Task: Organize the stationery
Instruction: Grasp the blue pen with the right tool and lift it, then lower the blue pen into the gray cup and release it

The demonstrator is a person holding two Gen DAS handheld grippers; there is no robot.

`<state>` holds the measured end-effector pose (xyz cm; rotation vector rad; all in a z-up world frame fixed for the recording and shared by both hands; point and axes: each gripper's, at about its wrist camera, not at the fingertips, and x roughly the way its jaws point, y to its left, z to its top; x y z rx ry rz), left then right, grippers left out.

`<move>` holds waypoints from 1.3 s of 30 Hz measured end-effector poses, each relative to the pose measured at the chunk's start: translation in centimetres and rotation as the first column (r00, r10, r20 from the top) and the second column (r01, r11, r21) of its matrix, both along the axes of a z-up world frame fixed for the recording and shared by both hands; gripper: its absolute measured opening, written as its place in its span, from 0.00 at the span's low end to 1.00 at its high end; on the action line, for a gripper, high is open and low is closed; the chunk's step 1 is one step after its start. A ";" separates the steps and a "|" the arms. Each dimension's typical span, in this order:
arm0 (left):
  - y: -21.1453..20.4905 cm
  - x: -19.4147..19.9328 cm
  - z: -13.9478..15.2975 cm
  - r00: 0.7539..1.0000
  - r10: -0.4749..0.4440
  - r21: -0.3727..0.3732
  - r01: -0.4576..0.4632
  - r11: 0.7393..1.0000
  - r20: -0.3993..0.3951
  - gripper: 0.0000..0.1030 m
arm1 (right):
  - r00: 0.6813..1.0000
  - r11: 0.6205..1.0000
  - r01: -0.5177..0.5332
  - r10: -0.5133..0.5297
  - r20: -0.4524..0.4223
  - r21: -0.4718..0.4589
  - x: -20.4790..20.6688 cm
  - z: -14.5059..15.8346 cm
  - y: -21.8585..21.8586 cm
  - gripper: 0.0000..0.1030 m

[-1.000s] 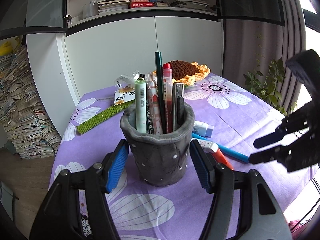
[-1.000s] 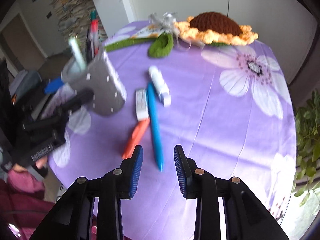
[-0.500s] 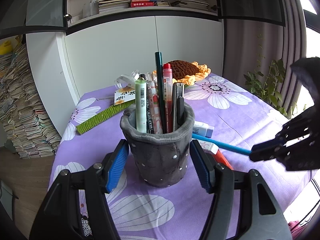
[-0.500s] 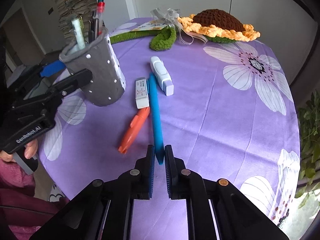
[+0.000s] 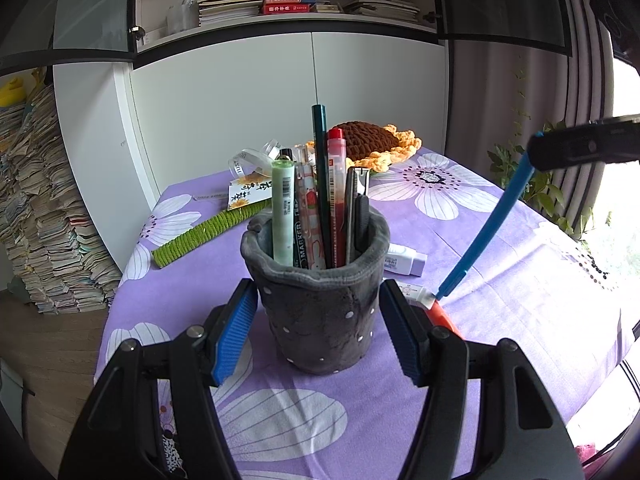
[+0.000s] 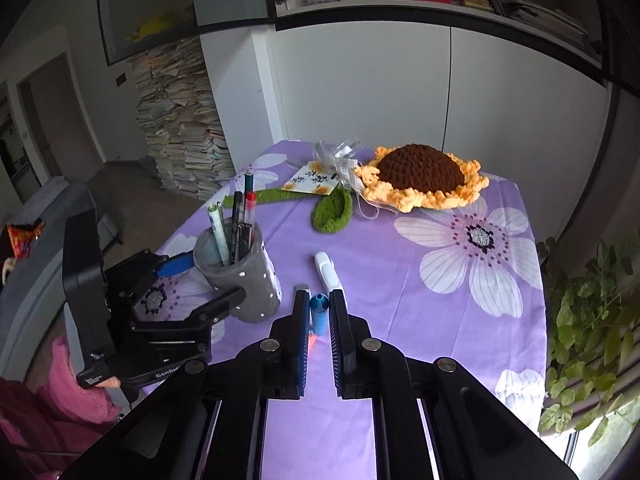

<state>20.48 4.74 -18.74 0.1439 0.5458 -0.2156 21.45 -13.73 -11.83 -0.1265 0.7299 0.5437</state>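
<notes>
Purple floral tablecloth before white cupboards, left gripper spread wide around a grey pen cup without touching, right gripper pinching a blue pen, pen tilted, tip low beside an eraser.

Left gripper spread wide and level, right gripper clamped, tilted upward

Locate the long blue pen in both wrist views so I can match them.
Left wrist: long blue pen slants at right, upper end in the right gripper, tip low by the orange marker.
Right wrist: seen end-on, bottom centre.
Shared landmark: grey fabric pen cup.
</notes>
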 end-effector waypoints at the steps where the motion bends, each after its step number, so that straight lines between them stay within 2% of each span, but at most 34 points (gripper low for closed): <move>1: 0.0 0.0 0.0 1.000 0.000 0.002 0.000 1.000 0.000 0.60 | 1.000 1.000 -0.003 0.003 0.004 0.004 0.0 0.2 0.2 0.10; 4: 0.0 0.0 0.0 1.000 0.000 0.001 0.000 1.000 0.002 0.60 | 0.999 1.000 -0.017 0.017 0.040 0.009 -0.1 1.4 0.7 0.10; 8: -0.1 0.0 -0.1 1.000 0.002 0.000 -0.002 1.000 0.005 0.60 | 0.990 0.998 -0.050 0.045 0.133 0.031 -1.1 4.4 1.5 0.10; 12: -0.1 0.0 -0.1 1.000 0.002 0.000 -0.002 1.000 0.005 0.60 | 0.972 0.990 -0.128 0.112 0.206 0.065 -2.1 7.5 2.9 0.10; 15: 0.0 0.0 -0.1 1.000 0.001 -0.001 -0.001 1.000 0.004 0.60 | 0.959 0.979 -0.190 0.169 0.227 0.074 -2.4 8.8 4.2 0.10; 18: 0.1 0.0 -0.1 1.000 0.001 -0.001 -0.001 1.000 0.005 0.60 | 0.951 0.973 -0.226 0.208 0.228 0.054 -2.4 8.8 5.8 0.10; 22: 0.1 0.1 -0.1 1.000 -0.002 -0.003 0.002 1.000 0.006 0.60 | 0.956 0.971 -0.239 0.235 0.177 0.003 -1.1 6.9 7.9 0.10; 27: 0.0 0.1 -0.1 1.000 -0.002 -0.002 0.002 1.000 0.007 0.60 | 0.968 0.971 -0.239 0.239 0.080 -0.012 1.3 4.2 9.3 0.10; 32: 0.0 0.0 -0.2 1.000 -0.005 -0.001 0.005 1.000 0.007 0.60 | 0.974 0.974 -0.225 0.225 -0.016 -0.004 3.4 1.9 9.7 0.10; 35: 0.1 0.0 -0.1 1.000 -0.007 -0.001 0.007 1.000 0.006 0.60 | 0.973 0.975 -0.217 0.219 -0.072 0.034 4.1 1.0 9.3 0.10; 39: 0.2 0.0 -0.1 1.000 -0.006 -0.001 0.006 1.000 0.007 0.60 | 0.974 0.977 -0.206 0.210 -0.085 0.043 4.2 0.6 9.0 0.10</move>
